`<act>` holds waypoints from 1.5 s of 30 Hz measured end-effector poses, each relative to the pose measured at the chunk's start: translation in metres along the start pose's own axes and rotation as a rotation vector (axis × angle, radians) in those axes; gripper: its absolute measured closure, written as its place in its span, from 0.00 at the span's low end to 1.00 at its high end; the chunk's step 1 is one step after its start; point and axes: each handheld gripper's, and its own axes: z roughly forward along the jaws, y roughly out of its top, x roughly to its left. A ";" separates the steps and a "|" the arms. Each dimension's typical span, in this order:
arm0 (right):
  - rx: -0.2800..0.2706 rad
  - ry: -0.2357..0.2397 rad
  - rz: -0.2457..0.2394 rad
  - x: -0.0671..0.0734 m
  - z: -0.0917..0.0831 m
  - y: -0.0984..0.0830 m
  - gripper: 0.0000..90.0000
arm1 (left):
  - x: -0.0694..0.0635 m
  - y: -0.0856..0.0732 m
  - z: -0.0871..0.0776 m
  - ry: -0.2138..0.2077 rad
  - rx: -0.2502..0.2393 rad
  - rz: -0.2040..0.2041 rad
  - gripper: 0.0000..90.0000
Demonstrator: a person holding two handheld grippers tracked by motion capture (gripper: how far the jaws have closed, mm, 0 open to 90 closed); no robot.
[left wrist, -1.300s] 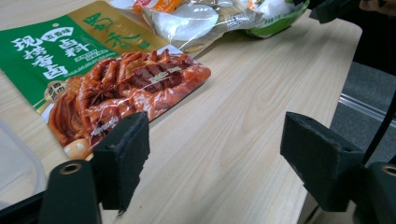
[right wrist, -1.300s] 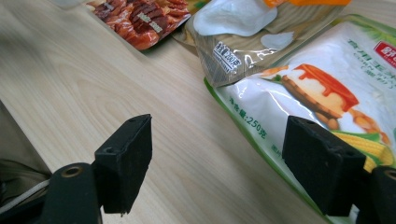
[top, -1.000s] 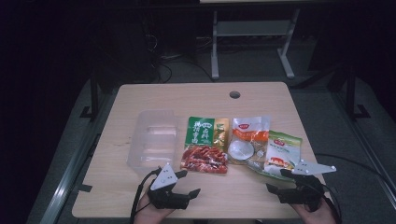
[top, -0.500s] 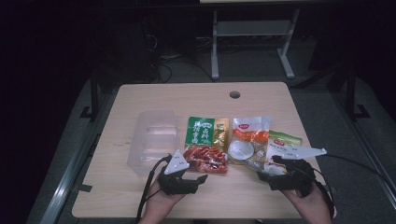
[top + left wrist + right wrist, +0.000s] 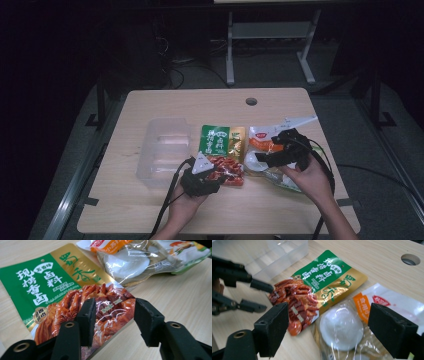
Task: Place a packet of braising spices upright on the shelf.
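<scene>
A green and gold sauce packet (image 5: pixel 219 146) printed with red meat lies flat mid-table. My left gripper (image 5: pixel 223 174) is at its near red end. In the left gripper view the packet's corner (image 5: pixel 110 312) sits between the jaws of the left gripper (image 5: pixel 112 317), which have just been closing but still stand apart from it. A clear packet with an orange label and a white lump (image 5: pixel 261 142) lies to its right. My right gripper (image 5: pixel 256 159) hovers over it, open wide, and the right gripper view shows the white lump (image 5: pixel 341 328) below the gap.
A clear plastic container (image 5: pixel 164 150) stands left of the packets. A third, green-edged packet (image 5: pixel 286 181) lies under the right hand. The table (image 5: pixel 210 105) has a cable hole (image 5: pixel 251 101) at the back. Cables trail off the front edge.
Both grippers moved forward from the table's front edge. The left one reached the green packet's red end and its jaws narrowed. The right one rose and swung left over the clear packet.
</scene>
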 end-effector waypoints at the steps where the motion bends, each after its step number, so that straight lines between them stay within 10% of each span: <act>1: 0.004 0.005 0.000 -0.001 0.003 0.004 0.18 | 0.000 -0.001 0.001 0.007 0.005 0.007 0.60; 17: 0.101 0.015 0.040 -0.024 0.064 0.061 0.19 | 0.000 -0.011 0.026 0.059 0.102 0.026 0.91; 45: 0.275 -0.027 0.215 -0.061 0.159 0.052 0.33 | -0.008 -0.020 0.037 0.074 0.190 0.077 0.95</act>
